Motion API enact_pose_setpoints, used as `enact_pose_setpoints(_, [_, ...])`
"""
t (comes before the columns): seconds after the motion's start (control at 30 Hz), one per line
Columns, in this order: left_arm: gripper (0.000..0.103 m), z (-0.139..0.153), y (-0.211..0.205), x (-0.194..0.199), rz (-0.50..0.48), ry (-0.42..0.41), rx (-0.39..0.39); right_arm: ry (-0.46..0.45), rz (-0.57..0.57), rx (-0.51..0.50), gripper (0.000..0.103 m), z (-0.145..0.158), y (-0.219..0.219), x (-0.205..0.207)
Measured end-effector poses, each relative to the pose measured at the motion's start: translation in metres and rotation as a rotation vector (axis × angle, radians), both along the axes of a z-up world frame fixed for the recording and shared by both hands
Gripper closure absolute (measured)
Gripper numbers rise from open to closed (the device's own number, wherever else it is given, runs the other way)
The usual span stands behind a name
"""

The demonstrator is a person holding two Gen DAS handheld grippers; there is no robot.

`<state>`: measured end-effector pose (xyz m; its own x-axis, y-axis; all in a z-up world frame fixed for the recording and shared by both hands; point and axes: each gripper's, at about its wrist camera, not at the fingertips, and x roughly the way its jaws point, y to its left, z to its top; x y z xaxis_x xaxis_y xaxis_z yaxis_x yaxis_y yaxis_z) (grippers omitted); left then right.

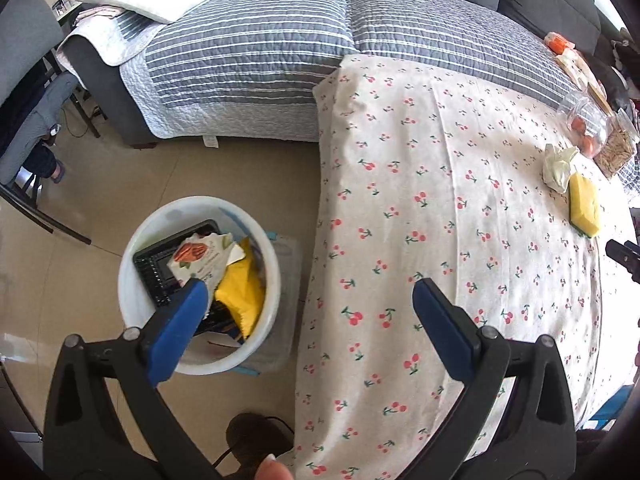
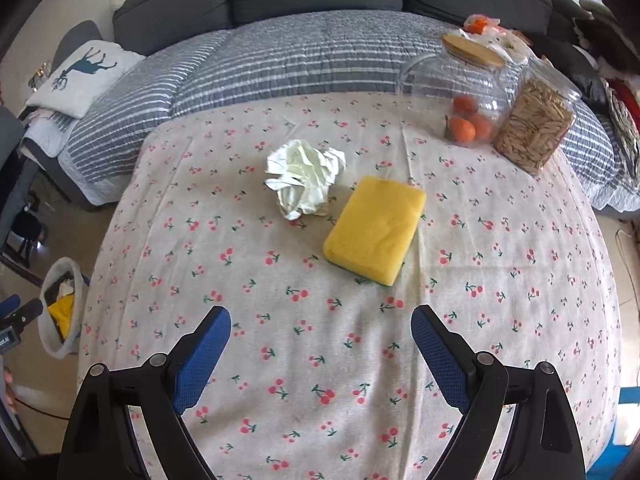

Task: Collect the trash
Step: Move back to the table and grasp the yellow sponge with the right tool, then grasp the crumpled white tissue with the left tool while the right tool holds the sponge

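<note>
I see the crumpled white paper ball point(image 2: 304, 180) on the cherry tablecloth point(image 2: 280, 360), just left of the yellow sponge point(image 2: 376, 228). My left gripper point(image 1: 308, 296) and right gripper point(image 2: 320, 320) are both wide open, holding nothing.

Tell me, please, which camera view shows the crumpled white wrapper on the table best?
The right wrist view: the crumpled white wrapper lies near the middle of the picture, unobstructed, just left of the yellow sponge. In the left wrist view the same wrapper is small and distorted near the right edge.
</note>
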<state>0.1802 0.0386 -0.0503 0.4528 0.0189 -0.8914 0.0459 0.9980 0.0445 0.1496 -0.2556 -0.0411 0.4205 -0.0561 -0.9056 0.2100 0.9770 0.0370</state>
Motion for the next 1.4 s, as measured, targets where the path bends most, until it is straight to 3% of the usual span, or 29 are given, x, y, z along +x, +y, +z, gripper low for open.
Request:
enact_pose_setpoints(0.2, [0.001,-0.003,-0.035,0.010,-0.020,0.008,-0.026,0.042,-0.026,-0.051,0.010,-0.018,-0.015,0.021])
enact_pose_setpoints(0.67, [0.001,-0.013,-0.068,0.018,-0.050,0.016,-0.023,0.007,-0.181,0.069,0.011,-0.047,-0.037,0.054])
enact_pose_setpoints(0.73, [0.001,-0.014,-0.071,0.016,-0.064,0.017,-0.016,0.016,-0.192,0.063,0.016,-0.052,-0.038,0.057])
enact_pose_setpoints(0.8, [0.001,-0.014,-0.073,0.013,-0.079,0.010,-0.003,0.029,-0.194,0.062,0.039,-0.056,-0.038,0.059])
enact_pose_setpoints(0.9, [0.001,-0.012,-0.076,0.009,-0.100,-0.001,0.010,0.020,-0.190,0.068,0.047,-0.054,-0.040,0.056])
enact_pose_setpoints(1.13, [0.001,-0.008,-0.088,0.005,-0.150,0.004,-0.012,-0.002,-0.155,0.055,0.050,-0.024,-0.050,0.029])
enact_pose_setpoints(1.23, [0.001,-0.001,-0.108,-0.003,-0.208,-0.011,-0.049,-0.037,-0.175,0.076,0.050,-0.010,-0.064,0.012])
enact_pose_setpoints(1.4, [0.001,0.003,-0.150,0.008,-0.266,-0.019,-0.104,-0.013,-0.182,0.098,0.050,-0.007,-0.086,-0.010])
